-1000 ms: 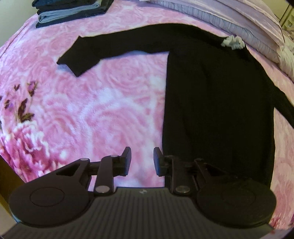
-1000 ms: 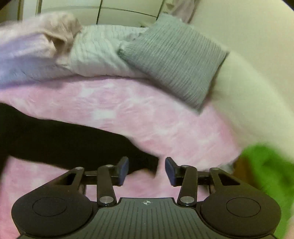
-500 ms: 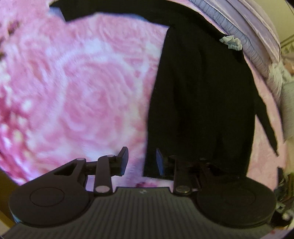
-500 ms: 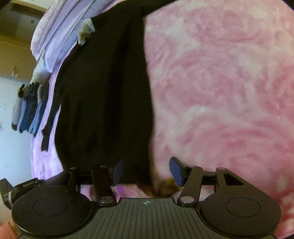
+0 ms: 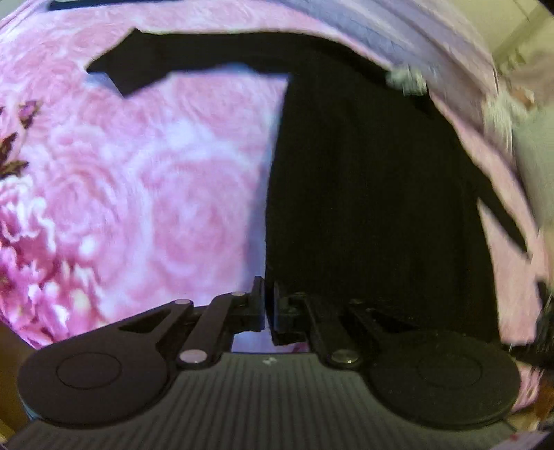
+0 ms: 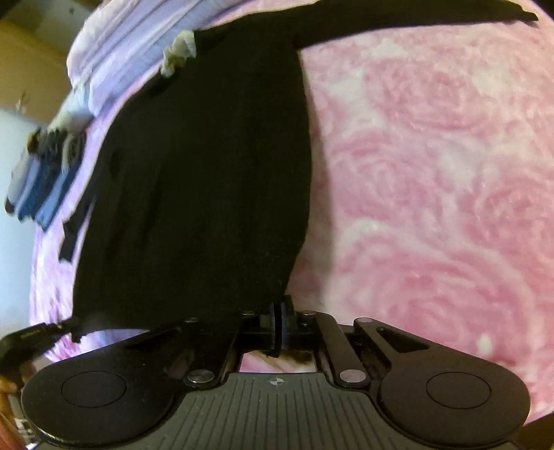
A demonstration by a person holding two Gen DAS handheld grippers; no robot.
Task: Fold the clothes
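A black long-sleeved top (image 5: 363, 190) with a white frilled collar (image 5: 405, 78) lies flat on a pink rose-patterned blanket (image 5: 155, 207). One sleeve (image 5: 166, 59) stretches out to the left. My left gripper (image 5: 268, 297) is at the hem's left corner, its jaws closing to a thin slit with the fabric edge pinched between them. In the right wrist view the same top (image 6: 207, 173) fills the left half. My right gripper (image 6: 280, 311) is at the hem's other corner, jaws closing together on the cloth. The other sleeve (image 6: 415, 17) runs along the top.
A lilac quilt (image 6: 114, 45) lies bunched beyond the collar. A stack of folded blue and grey clothes (image 6: 38, 187) sits at the far left of the bed. Open blanket (image 6: 432, 207) spreads to the right of the top.
Both grippers were open and have shut at the hem corners. The right one swung from the pillow end of the bed down to the hem; the left one shifted right onto the fabric edge.
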